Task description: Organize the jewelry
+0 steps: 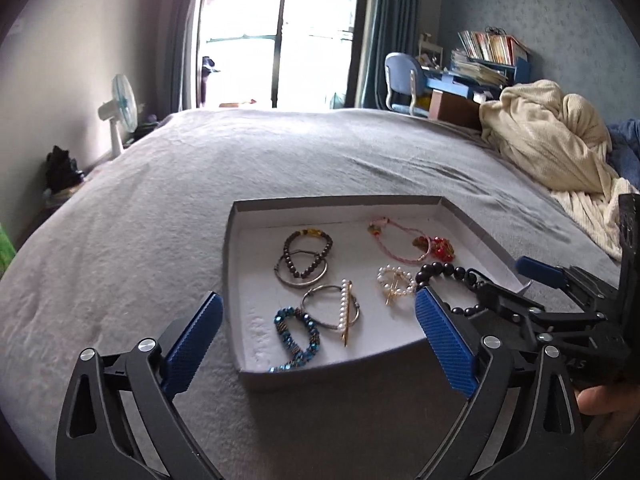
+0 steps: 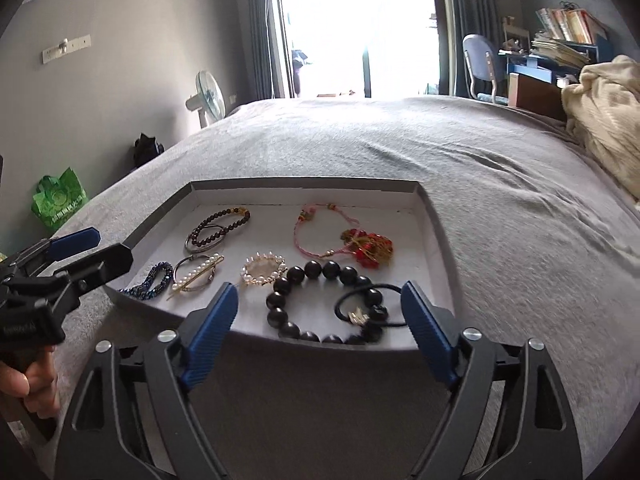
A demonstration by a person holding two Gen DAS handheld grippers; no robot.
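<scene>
Left gripper [image 1: 316, 336]: I hold it spread wide and empty, just short of the box's near edge, its blue pads bracketing the near half of the tray. Nothing between them.
Right gripper [image 2: 318, 312]: also released, jaws apart, hovering low at the near edge; I judge it lined up over the big bead bracelet.
Box [image 1: 348, 202]: a shallow grey cardboard tray with a white floor, sitting on the grey bedspread [image 1: 160, 208]. All the jewelry I can see lies inside it.
Black bead bracelet [image 2: 320, 270]: at the near right corner, a black hair tie [image 2: 352, 294] with a small metal charm lying across its right side. They overlap, so lifting one would likely drag the other.
Pearl ring brooch [image 2: 263, 268]: just left of the black beads, close but seemingly apart.
Pearl hair clip [image 1: 345, 312]: lying across a thin silver hoop [image 1: 320, 300] near the middle of the near edge.
Blue beaded bracelet [image 1: 294, 338]: near left corner, almost against the wall.
Dark bead bracelet [image 1: 307, 248]: far left, stacked on a silver bangle [image 1: 300, 278].
Pink cord bracelet [image 2: 316, 232]: far right, touching a red bead cluster [image 2: 366, 246].
Layout read: pieces sit in loose groups, so sorting looks well along.
Risk: soft bedding, the tray may tip if I press its rim.
</scene>
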